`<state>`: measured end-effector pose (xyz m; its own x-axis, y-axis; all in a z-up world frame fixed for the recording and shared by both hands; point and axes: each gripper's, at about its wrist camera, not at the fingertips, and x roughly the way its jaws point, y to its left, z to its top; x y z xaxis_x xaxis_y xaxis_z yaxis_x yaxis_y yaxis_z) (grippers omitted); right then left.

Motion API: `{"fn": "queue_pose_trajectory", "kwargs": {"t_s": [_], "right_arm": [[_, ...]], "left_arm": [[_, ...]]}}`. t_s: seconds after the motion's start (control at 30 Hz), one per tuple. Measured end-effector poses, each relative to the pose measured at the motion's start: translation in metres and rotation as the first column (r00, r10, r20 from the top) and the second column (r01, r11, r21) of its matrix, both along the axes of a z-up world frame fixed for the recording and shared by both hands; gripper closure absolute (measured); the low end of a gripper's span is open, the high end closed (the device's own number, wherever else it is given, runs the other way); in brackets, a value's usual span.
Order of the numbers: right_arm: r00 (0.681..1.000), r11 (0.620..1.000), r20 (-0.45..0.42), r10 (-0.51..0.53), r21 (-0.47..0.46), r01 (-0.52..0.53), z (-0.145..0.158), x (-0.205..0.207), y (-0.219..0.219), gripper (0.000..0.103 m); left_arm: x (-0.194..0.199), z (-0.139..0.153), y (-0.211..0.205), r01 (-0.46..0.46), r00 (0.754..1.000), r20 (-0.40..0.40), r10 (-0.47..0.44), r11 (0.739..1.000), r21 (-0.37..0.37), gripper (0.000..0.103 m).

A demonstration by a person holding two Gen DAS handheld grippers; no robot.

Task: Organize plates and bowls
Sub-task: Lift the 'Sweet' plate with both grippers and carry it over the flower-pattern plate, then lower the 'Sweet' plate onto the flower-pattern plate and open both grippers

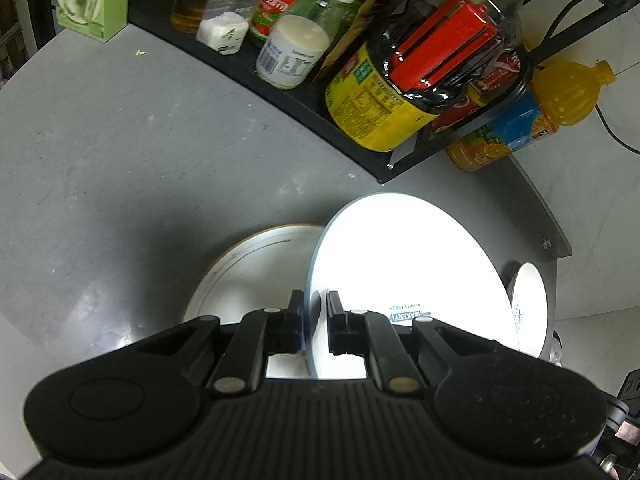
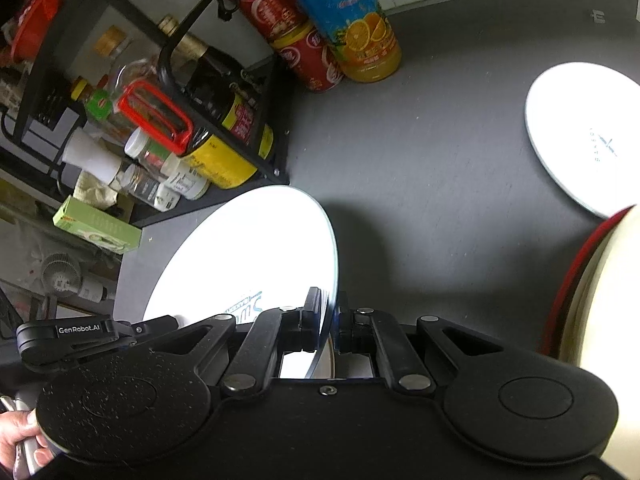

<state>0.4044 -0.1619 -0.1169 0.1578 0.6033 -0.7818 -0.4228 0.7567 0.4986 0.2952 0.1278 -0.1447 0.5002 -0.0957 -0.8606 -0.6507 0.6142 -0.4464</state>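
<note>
Both my left tool point(image 1: 314, 312) and right tool point(image 2: 331, 322) clench opposite rims of one white plate point(image 1: 404, 264), held tilted above the grey tabletop point(image 1: 120, 152); a second plate point(image 2: 584, 136) far right and another plate point(image 1: 248, 268) beneath remain unstacked.

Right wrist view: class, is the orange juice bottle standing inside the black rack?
No. The orange juice bottle stands on the grey table beside the black rack, next to red cans.
</note>
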Motion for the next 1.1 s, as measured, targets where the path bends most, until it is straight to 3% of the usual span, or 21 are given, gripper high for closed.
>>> {"fn": "queue_pose_trajectory", "kwargs": {"t_s": [0.5, 1.1], "right_arm": [[1.0, 0.997, 0.016, 0.018, -0.074, -0.017, -0.014, -0.024, 0.011, 0.097], [0.995, 0.986, 0.08, 0.064, -0.157, -0.05, -0.017, -0.029, 0.031, 0.096]], "left_arm": [[-0.028, -0.028, 0.0, 0.004, 0.999, -0.047, -0.005, 0.999, -0.034, 0.093], [-0.028, -0.052, 0.0, 0.011, 0.992, -0.125, -0.015, 0.999, -0.036, 0.086]]}}
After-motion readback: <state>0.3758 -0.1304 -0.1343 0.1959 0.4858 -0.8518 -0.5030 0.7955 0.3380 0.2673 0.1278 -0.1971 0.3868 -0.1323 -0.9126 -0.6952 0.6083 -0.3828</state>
